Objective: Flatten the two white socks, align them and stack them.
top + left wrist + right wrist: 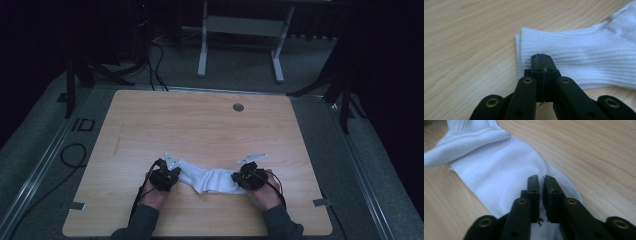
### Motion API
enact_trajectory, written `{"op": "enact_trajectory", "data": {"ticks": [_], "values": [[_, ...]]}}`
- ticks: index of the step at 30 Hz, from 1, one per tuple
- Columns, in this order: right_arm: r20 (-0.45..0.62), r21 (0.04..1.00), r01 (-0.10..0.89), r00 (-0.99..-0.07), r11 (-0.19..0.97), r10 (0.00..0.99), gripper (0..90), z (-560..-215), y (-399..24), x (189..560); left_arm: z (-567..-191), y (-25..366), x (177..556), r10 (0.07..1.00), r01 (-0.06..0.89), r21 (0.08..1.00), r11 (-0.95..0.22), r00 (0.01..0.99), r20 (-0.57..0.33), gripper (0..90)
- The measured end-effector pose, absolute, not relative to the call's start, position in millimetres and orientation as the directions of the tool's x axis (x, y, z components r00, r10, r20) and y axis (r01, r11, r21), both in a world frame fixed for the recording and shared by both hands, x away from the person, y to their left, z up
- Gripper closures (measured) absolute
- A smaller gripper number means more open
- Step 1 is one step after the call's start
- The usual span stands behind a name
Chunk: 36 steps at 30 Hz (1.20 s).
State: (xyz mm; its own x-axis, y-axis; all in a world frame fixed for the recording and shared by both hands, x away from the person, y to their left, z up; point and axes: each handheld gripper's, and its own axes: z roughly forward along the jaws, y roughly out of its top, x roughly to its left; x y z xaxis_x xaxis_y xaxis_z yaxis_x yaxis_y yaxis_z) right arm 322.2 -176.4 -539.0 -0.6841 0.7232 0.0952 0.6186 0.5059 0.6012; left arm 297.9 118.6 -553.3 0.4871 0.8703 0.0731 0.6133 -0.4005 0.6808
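Two forearms in dark sleeves came up from the bottom edge of the high view, each hand wrapped around a black gripper low in the frame, angled inward toward one another across a white sock point(210, 181). That sock lay stretched sideways on the wooden table point(200, 125), in the lower middle of the high view, between the two tools. The left gripper point(171, 173) sat at the sock's left end, its hand point(156, 192) below and behind it; in the left gripper view its jaws stood pressed flat together with no gap, their tips over the ribbed cuff point(564, 52), and I cannot tell whether any fabric was pinched between them. The right gripper point(239, 177) met the sock's right end, with its hand point(265, 192) behind it at lower right. In the right gripper view its jaws were nearly together, a thin slit left between them, resting over the smooth toe end point(499, 175); whether cloth was caught there is unclear.
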Motion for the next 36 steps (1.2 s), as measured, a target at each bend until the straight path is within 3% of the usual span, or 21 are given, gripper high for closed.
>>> {"op": "enact_trajectory", "data": {"ticks": [33,35,36], "values": [[0.105,0.611,0.653,-0.627,0.448,0.772,87.9,-533,-224,321,-552,121,295,0.867,0.610,0.667,-0.428,0.486,0.111,89.9],[0.111,0.618,0.653,-0.625,0.438,0.773,87.2,-531,-226,321,-552,122,295,0.866,0.610,0.664,-0.433,0.486,0.117,89.9],[0.123,0.635,0.645,-0.628,0.426,0.768,81.5,-529,-228,321,-552,122,295,0.866,0.610,0.664,-0.432,0.486,0.118,89.9]]}}
